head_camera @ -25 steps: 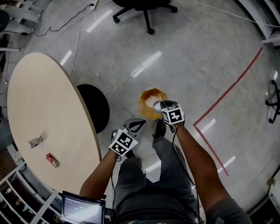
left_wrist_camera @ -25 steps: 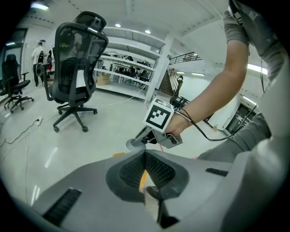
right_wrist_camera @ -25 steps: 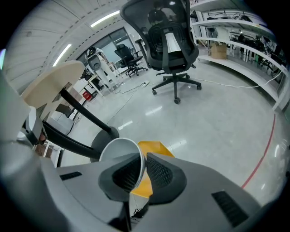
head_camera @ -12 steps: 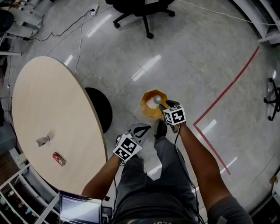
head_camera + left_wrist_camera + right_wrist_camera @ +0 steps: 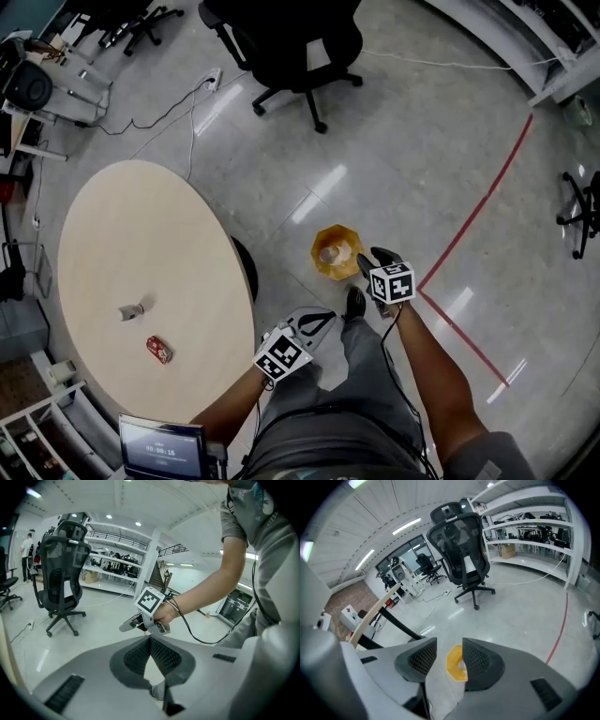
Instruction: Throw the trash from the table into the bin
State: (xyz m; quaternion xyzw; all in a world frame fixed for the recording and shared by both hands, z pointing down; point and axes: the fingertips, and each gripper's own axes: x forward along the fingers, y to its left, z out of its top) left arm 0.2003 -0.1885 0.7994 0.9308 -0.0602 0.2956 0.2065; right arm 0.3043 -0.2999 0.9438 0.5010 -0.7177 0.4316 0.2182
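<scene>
Since a pale piece [image 5: 328, 253] already lies inside the orange bin [image 5: 336, 232] on the floor in front of the person, the coming move probably turns on the two bits of trash left on the oval table [image 5: 141, 225]. A red can [image 5: 159, 350] and a small grey scrap [image 5: 131, 310] lie near each other on the table's near half. Both are off to the person's left, well apart from either gripper. The can lies on its side, its long axis slanting from upper left to lower right in the head view.

The left gripper [image 5: 323, 322] is the nearer of the two to the table, yet it points away from it and toward the bin. Its jaw tips are together with nothing between them. The right gripper [image 5: 368, 261] hangs beside the bin's rim, farther from the table. Its jaws have just been opening and stand apart, empty, with the bin showing through the gap. A reach for the can would call for a turn leftward, likely led by the left hand.
</scene>
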